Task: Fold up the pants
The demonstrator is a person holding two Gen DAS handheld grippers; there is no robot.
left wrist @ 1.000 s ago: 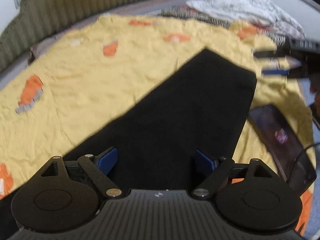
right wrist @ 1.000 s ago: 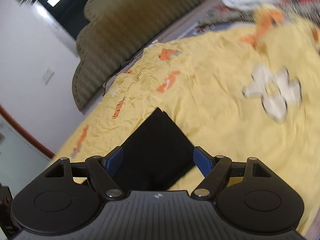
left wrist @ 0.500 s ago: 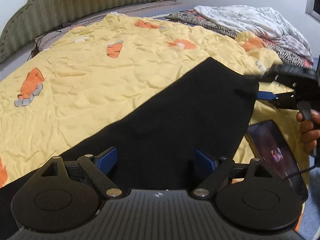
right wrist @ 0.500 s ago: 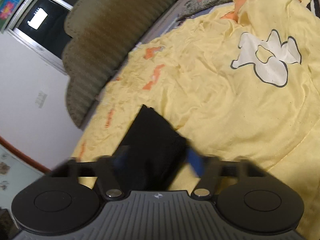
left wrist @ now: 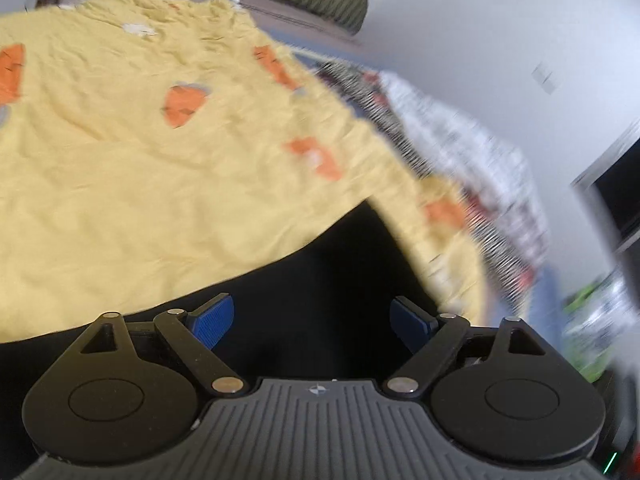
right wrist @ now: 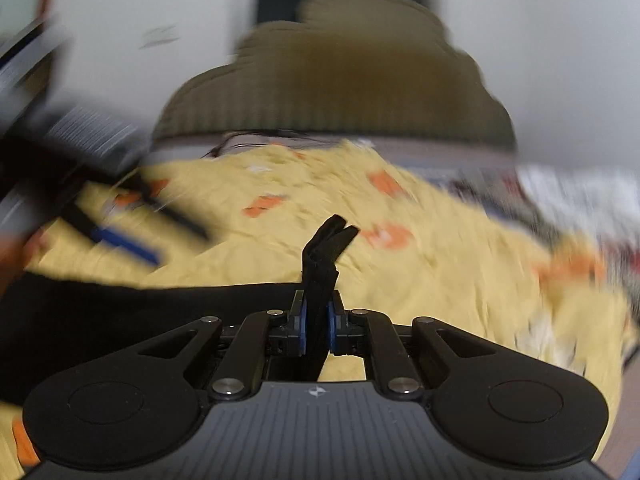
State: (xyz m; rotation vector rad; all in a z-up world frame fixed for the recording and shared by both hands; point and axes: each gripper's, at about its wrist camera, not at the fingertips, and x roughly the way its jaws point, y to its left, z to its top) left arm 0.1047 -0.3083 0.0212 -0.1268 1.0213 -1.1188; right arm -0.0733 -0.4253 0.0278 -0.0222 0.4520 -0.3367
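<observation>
The black pants [left wrist: 320,280] lie on a yellow bedspread [left wrist: 140,160]. In the left wrist view my left gripper [left wrist: 312,326] is open, its blue pads [left wrist: 212,320] spread just above the black cloth. In the right wrist view my right gripper [right wrist: 316,324] is shut on an edge of the pants [right wrist: 324,248], and a bunched fold sticks up past the fingertips. The rest of the pants [right wrist: 120,312] stretch away to the left. The left gripper [right wrist: 120,240] shows blurred at the left of the right wrist view, open, above the bedspread.
A green ribbed headboard [right wrist: 340,92] stands at the far end of the bed. A heap of striped and white bedding [left wrist: 460,152] lies along the right side. The bedspread has orange patches [left wrist: 184,106]. White walls lie behind.
My right gripper has closed on the pants edge and swung to face the headboard. My left gripper has turned right, staying open over the cloth. Both views are now blurred by motion.
</observation>
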